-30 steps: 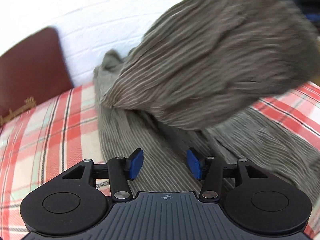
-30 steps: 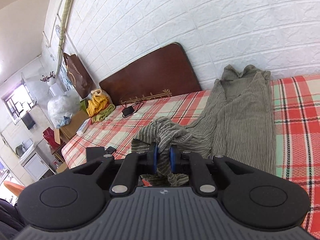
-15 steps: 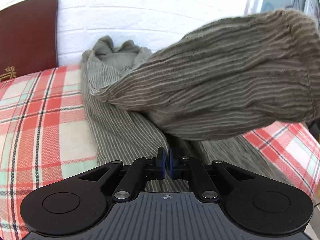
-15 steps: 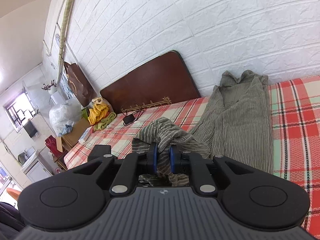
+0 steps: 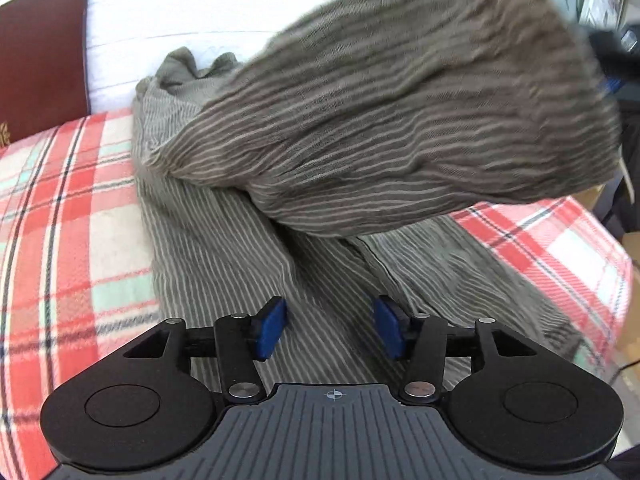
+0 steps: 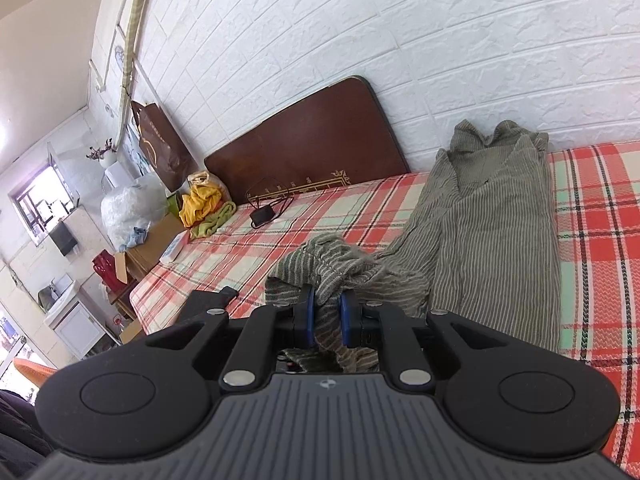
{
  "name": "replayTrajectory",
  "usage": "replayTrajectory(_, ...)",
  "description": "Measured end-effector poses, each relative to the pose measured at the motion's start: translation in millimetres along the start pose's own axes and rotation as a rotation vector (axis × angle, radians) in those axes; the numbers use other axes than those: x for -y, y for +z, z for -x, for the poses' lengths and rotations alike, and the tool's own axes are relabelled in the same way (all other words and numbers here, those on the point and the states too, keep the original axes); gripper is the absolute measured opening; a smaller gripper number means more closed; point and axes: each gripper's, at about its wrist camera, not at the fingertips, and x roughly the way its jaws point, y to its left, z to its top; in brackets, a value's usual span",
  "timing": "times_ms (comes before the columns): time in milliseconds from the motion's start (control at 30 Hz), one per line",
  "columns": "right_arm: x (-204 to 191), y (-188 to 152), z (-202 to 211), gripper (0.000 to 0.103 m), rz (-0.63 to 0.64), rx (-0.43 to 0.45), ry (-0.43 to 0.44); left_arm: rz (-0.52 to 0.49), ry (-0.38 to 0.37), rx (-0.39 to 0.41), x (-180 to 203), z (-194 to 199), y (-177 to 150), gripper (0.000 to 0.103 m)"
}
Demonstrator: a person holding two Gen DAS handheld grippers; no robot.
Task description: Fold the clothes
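A grey-green striped garment [image 6: 492, 240] lies lengthwise on the plaid bed, its far end bunched at the white brick wall. My right gripper [image 6: 327, 322] is shut on a bunched end of the garment [image 6: 336, 264] and holds it lifted. In the left wrist view that lifted part [image 5: 400, 128] hangs blurred above the flat part [image 5: 248, 272]. My left gripper [image 5: 330, 328] is open and empty, low over the flat part, with fabric between its blue pads [image 5: 272, 328].
The red, white and green plaid bedspread [image 6: 592, 240] covers the bed. A brown headboard [image 6: 312, 144] leans on the brick wall. A black charger with cable [image 6: 264, 212] and yellow and green cloths [image 6: 204, 208] lie at the far end.
My left gripper was open, shut half a second ago, and is open again now. The lifted part of the garment has swung. My right gripper still holds its bunch.
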Motion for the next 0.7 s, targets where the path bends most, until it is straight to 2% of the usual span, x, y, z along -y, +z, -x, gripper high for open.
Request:
replayTrajectory(33,-0.5,-0.2,-0.9,0.015,0.004,-0.008,0.002,0.002,-0.004,0.001,-1.4,8.7,-2.2,0.069)
replayTrajectory(100,-3.8,-2.4,-4.1,0.015,0.022,-0.032,0.010,-0.015,0.005,0.009,-3.7,27.1,-7.5,0.080)
replayTrajectory(233,-21.7,-14.8,-16.5,0.016,0.117,-0.114,0.032,-0.078,0.066,0.014,-16.2,60.3,-12.6,0.080)
replayTrajectory(400,-43.4,-45.7,-49.2,0.016,0.261,-0.275,0.030,-0.114,0.188,-0.001,-25.3,84.7,-27.8,0.080)
replayTrajectory(533,-53.4,-76.3,-79.0,0.016,0.366,-0.400,-0.001,-0.123,0.175,0.023,-29.1,93.2,-24.2,0.080)
replayTrajectory(667,-52.3,-94.1,-90.0,0.036,0.359,-0.471,0.004,-0.180,0.104,0.037,-20.0,86.7,-16.6,0.080)
replayTrajectory(700,-51.9,-95.6,-88.4,0.036,0.352,-0.480,0.012,-0.195,0.081,0.039,-16.8,85.3,-14.8,0.079)
